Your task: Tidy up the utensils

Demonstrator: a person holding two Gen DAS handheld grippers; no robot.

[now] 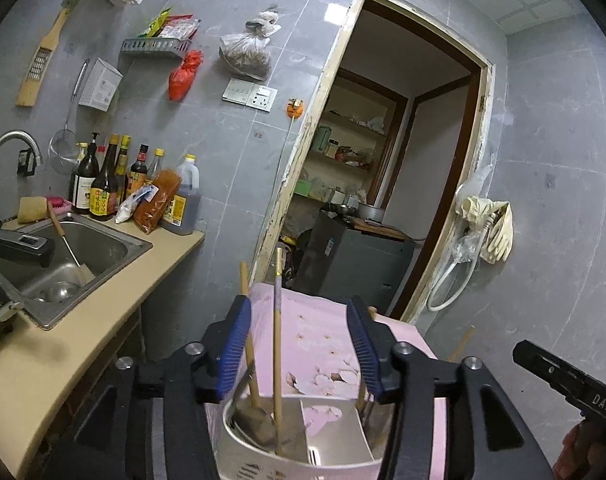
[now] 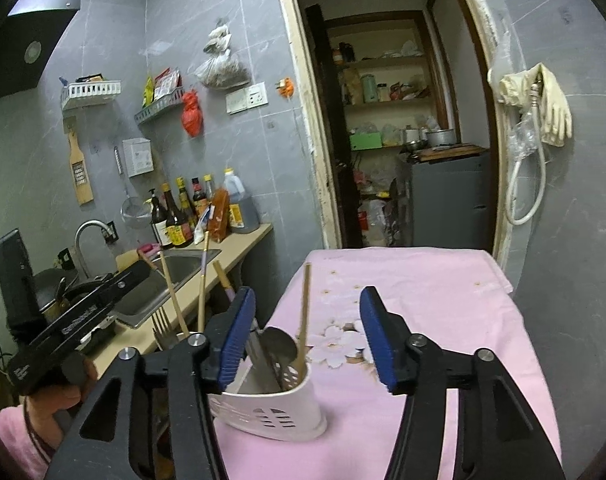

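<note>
A white utensil holder (image 1: 263,468) (image 2: 279,408) stands on the table under a pink flowered cloth (image 1: 315,332) (image 2: 443,320). It holds wooden chopsticks (image 1: 278,340) (image 2: 304,312), a metal spoon (image 1: 255,420) (image 2: 281,344) and a fork (image 2: 161,322). My left gripper (image 1: 301,346) hovers right over the holder, jaws open, with a chopstick standing free in the gap. My right gripper (image 2: 309,336) is open just above the holder's right end, and nothing is pressed between its pads. The left gripper's body (image 2: 83,312) shows at the left of the right wrist view, held by a hand (image 2: 63,392).
A beige counter (image 1: 55,352) with a steel sink (image 1: 71,256) and sauce bottles (image 1: 115,184) runs along the left. An open doorway (image 2: 403,140) to a pantry lies behind the table. Gloves and a hose (image 2: 543,108) hang on the right wall.
</note>
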